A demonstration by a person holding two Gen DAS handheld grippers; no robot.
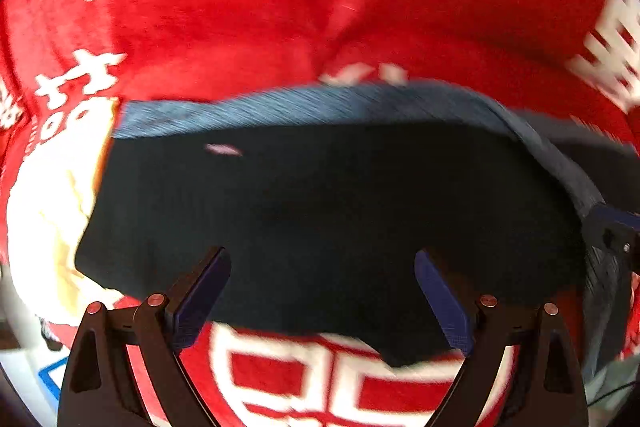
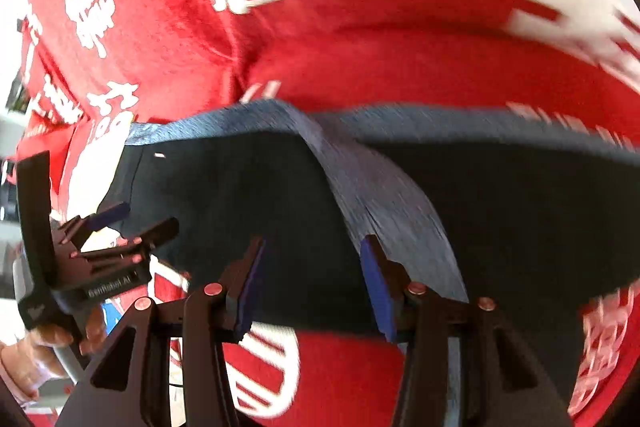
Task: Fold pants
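Red cloth (image 1: 240,7) w/ white characters covers the whole surface; dark navy pants (image 1: 320,211) lie across it, blue-grey waistband (image 1: 304,105) along the far edge, near edge closest to both tools. Left gripper (image 1: 322,297): jaws spread wide over the near edge, nothing pinched. Right gripper (image 2: 310,285): also parted, fabric btwn the fingers but no clamp on it; a waistband strip runs diagonally toward it. Views blurred, so both prob in motion. Looks like approach before a fold, approx early stage. Next move likely needs both sets of fingers to close on the near edge, then lift it evenly toward the waistband w/o bunching.
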